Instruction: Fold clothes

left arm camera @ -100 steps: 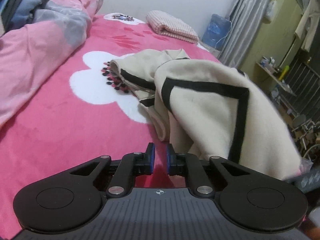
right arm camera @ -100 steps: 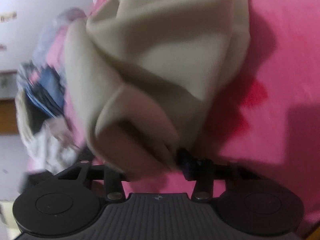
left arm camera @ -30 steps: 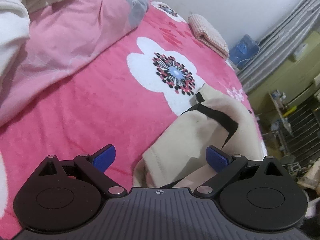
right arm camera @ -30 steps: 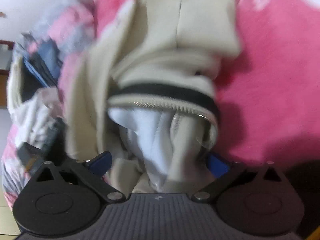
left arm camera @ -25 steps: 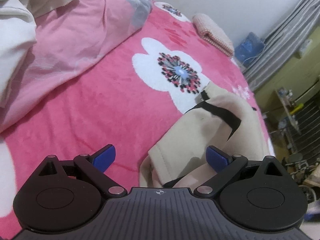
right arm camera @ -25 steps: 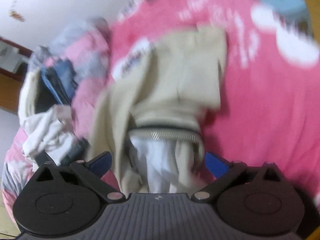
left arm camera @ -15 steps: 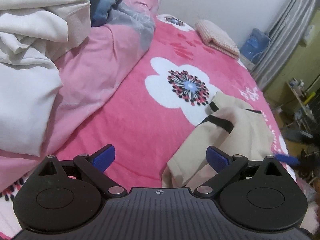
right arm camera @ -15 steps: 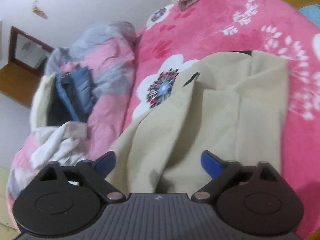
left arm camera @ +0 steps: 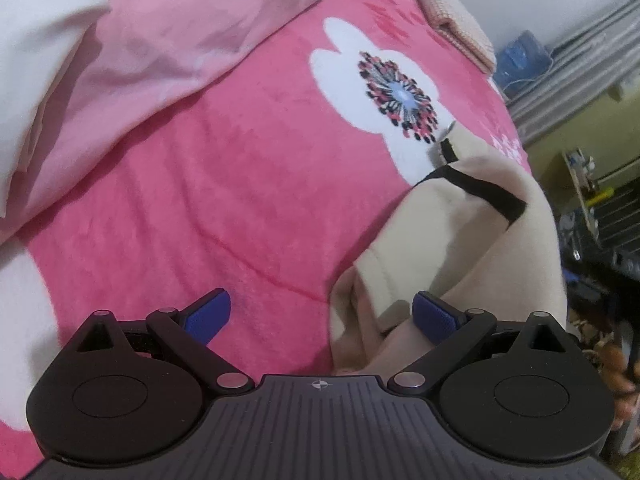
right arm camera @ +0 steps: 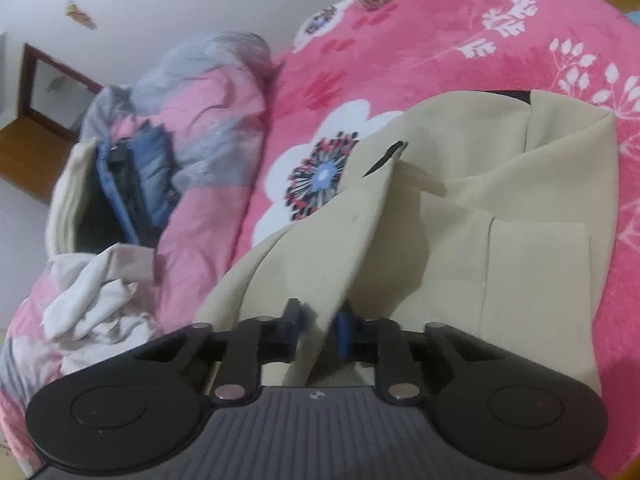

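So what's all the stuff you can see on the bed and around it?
jacket: one, beige with black trim, lying on the blanket, near edge between the closing right jaws
blanket: one, bright pink with white flowers, covering the bed
quilt: one, pale pink and grey, bunched along the bed's side
white clothes: a crumpled heap, on the quilt
blue clothes: a dark pile, on the quilt
towel: one, folded, pink-checked, far end of the bed
curtain: grey, beyond the bed
left gripper: black, blue pads, open, empty, above the blanket
right gripper: black, blue pads, closing on the jacket's edge
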The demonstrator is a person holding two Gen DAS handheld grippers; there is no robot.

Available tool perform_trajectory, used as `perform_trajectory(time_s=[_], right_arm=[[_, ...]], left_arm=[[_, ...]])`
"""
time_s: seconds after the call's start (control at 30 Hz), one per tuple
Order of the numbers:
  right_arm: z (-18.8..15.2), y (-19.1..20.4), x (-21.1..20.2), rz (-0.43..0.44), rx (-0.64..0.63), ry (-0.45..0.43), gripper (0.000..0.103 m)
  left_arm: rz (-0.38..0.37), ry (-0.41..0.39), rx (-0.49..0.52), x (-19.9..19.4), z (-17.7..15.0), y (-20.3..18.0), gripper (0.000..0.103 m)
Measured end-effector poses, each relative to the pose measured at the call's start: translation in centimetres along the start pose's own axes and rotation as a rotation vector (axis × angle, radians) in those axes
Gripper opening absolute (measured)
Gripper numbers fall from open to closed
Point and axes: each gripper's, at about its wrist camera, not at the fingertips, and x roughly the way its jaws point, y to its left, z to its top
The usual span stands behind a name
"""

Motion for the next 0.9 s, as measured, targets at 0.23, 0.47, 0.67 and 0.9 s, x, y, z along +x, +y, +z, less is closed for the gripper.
perform_trajectory(time_s=[0.23, 0.47, 0.67, 0.9], right_arm=[[-0.3, 1.4, -1.5, -0.028, -0.062, -0.122, 0.016], [1.5, -1.2, 0.2, 0.081, 0.106, -0.13, 0.017], [0.5, -0.8, 0.9, 0.203, 0.082, -0.104, 0.017], [-1.3, 1.0, 3.6, 0.208, -0.009, 0.01, 0.007]], left_arm=[[0.008, -0.015, 0.018, 0.0, -0.7, -0.4, 0.099], [0.063, 0.035, 0.049, -0.9, -0.6, -0.5, 0.099], [0.149, 0.079, 0.126, -4.6, 0.4, -0.6, 0.099], [0.043, -0.07, 0.053, -7.5, 0.3, -0.1, 0.099]])
